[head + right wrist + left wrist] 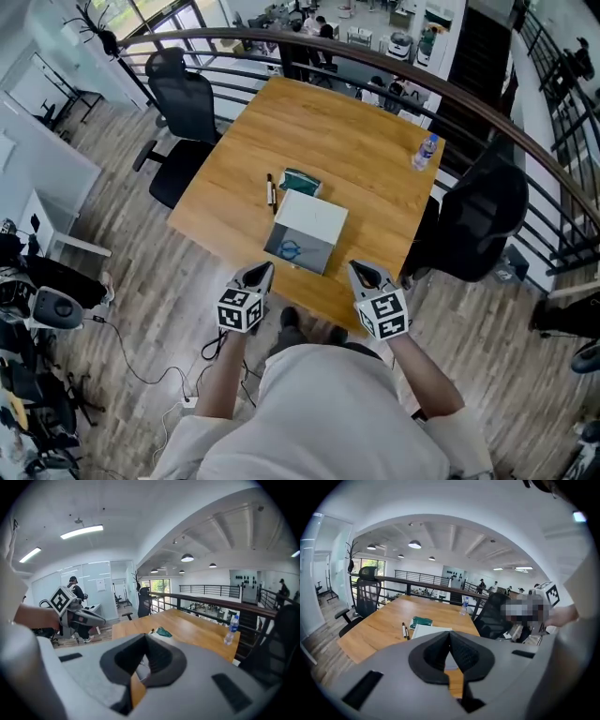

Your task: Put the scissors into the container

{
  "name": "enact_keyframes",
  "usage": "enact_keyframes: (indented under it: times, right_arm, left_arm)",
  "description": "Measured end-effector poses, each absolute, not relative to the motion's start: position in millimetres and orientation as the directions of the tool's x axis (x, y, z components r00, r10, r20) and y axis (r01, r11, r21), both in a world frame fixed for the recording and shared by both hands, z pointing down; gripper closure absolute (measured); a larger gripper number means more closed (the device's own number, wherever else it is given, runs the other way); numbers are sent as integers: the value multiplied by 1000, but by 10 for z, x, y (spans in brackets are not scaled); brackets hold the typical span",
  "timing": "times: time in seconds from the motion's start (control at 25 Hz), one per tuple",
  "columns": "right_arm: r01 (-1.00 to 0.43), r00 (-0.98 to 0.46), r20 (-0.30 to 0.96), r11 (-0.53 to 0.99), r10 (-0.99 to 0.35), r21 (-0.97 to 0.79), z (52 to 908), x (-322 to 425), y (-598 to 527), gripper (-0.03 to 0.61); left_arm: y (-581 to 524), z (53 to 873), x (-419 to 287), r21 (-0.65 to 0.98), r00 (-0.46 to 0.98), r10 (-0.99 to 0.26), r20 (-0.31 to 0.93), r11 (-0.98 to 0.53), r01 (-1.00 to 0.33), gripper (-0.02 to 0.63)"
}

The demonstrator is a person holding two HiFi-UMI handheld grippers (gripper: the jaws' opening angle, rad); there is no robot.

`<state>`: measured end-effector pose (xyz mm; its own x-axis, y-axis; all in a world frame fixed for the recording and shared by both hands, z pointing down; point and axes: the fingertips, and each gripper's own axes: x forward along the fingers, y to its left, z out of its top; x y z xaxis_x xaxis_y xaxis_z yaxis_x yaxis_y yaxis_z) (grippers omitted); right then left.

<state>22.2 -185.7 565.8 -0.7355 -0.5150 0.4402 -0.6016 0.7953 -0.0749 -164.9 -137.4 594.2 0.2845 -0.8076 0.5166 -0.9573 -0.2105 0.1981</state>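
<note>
Blue-handled scissors [291, 250] seem to lie inside the container [319, 218]; stiff, light, slick-bladed, probably best pinched at the handles. Left tool [262, 272] and right tool [359, 272] are both closed, empty.

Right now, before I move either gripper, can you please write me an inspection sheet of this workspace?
Surface: wooden table, level, no spills seen.
Job's things: white container close to the table's near edge; blue scissors show at its front wall, apparently inside.
Clutter: pens and green packet just behind the container; water bottle upright near the right edge.
Grippers: left gripper and right gripper both shut, empty, held off the table's near edge.
Cables: cable on the floor at left.
Surroundings: office chairs, railing, wooden floor.
</note>
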Motion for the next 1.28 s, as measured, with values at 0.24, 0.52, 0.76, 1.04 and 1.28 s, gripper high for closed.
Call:
enact_keyframes:
  times: [0.24,0.52,0.76,1.04,1.28]
  right_arm:
    - [-594,-756,398,800,-519,-86,5474,354,-1850,577]
    - [-627,-746,337,776,-574,-66,5278,338,-1868,577]
    - [-638,-748,273,769,-605,-42,4977,142,-1807,577]
    - [-669,-729,202,743,-654,-5,4647,8,-1853,577]
    - [-690,-707,181,723,-684,37,4524,-4,-1866,577]
  left_arm:
    - [-1131,5665,-1607,165,214,-864,455,-154,-974,621]
    - [-979,5387,-1751,154,163,-912,377,-111,-982,621]
    - [-930,5039,-1914,126,184,-929,320,-151,-981,621]
    - [-1005,4736,-2035,107,224,-941,254,-203,-973,621]
    - [-1135,4593,-2123,83,242,-946,216,-230,-970,621]
